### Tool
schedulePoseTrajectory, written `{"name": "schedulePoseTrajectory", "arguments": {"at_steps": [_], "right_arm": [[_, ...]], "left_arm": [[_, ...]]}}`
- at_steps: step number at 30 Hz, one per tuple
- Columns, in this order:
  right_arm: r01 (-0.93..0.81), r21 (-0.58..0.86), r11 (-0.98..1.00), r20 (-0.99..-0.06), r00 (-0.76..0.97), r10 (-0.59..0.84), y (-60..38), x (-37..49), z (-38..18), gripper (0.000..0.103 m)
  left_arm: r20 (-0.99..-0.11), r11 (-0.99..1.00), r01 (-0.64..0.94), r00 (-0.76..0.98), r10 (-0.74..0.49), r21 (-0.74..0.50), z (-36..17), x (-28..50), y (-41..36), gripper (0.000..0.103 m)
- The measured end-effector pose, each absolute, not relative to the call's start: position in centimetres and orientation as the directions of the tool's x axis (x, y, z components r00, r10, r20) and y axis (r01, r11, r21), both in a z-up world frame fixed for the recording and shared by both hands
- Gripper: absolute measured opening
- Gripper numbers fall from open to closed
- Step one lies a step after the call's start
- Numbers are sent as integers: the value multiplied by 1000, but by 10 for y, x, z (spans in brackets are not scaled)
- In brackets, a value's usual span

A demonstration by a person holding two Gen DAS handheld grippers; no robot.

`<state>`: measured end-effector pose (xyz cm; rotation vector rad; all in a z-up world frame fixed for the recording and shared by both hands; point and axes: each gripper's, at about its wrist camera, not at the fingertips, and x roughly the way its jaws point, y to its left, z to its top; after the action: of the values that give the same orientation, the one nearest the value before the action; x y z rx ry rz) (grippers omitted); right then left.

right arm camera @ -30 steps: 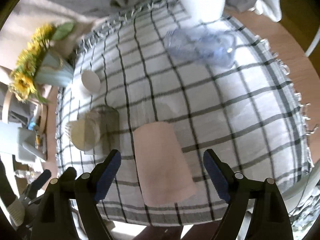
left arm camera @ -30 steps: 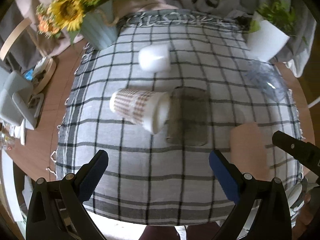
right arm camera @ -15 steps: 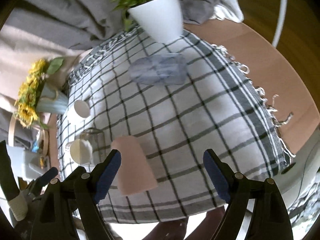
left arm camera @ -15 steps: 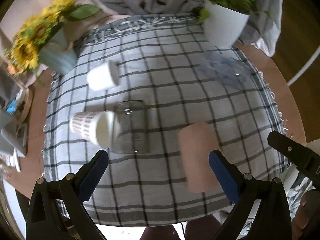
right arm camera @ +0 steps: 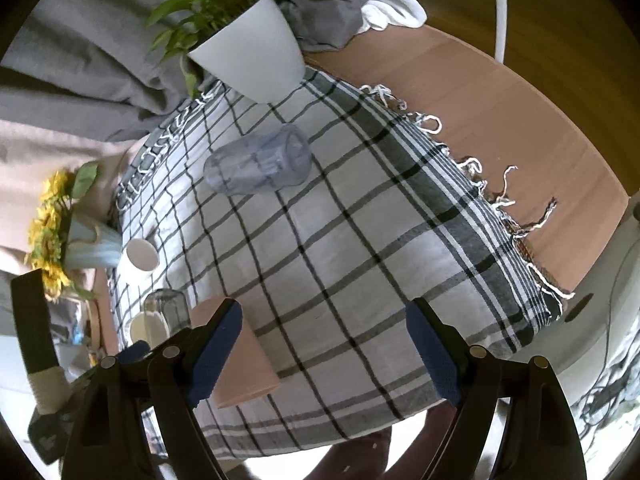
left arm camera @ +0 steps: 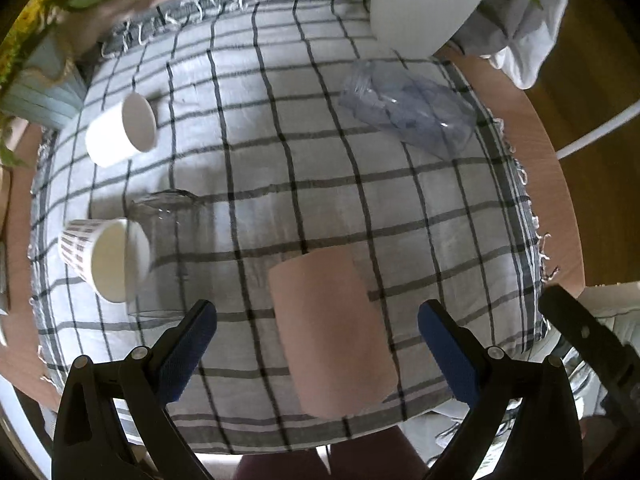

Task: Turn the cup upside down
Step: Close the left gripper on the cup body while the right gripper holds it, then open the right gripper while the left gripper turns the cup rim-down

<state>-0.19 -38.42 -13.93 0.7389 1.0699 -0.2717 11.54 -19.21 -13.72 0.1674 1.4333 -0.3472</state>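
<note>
Several cups lie on their sides on a checked cloth. A pink cup point(left arm camera: 332, 332) lies nearest, between the open fingers of my left gripper point(left arm camera: 316, 344), which hovers above it without touching. It also shows in the right wrist view point(right arm camera: 240, 356), left of my open, empty right gripper point(right arm camera: 324, 344). A blue-tinted clear cup point(left arm camera: 408, 108) point(right arm camera: 260, 164) lies at the far right. A patterned white cup point(left arm camera: 104, 256), a clear glass point(left arm camera: 168, 216) and a plain white cup point(left arm camera: 120, 130) lie at the left.
A white plant pot point(right arm camera: 248, 60) stands at the cloth's far edge and a sunflower vase point(right arm camera: 80, 240) at the far left. The checked cloth point(right arm camera: 360, 240) covers a round wooden table point(right arm camera: 500, 112). Grey fabric is heaped behind.
Both grippers have swung to the right and pulled back. The pink cup now sits between the left gripper's fingers. The cups have not moved.
</note>
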Motion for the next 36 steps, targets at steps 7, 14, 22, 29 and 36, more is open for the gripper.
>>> {"name": "schedulePoseTrajectory", "arguments": {"at_steps": [7,14,22,29,36], "right_arm": [[561,426,710,-873,462,158,-389,-1,-148,84],[585,416,696,-883,442,156,-393,-1,-156,84],[594,405,695,-894,418,163,-391,0,-163,84],[590,402,701,-897,409,170,-385,1,-167,84],[576,406,710,-889,428,162,-383,-1,-158,84]], "left_arm": [[-992,947,299,20,-126,-115,-163,132,-200,103],[-993,955,274,-29,-113,-117,-185,139,-204,97],[-993,962,247,-61,-103,-115,-200,141,-205,71],[-992,959,255,-33,-120,-125,-197,141,-202,64],[-987,957,269,86,-134,-107,-161,146,-204,64]]}}
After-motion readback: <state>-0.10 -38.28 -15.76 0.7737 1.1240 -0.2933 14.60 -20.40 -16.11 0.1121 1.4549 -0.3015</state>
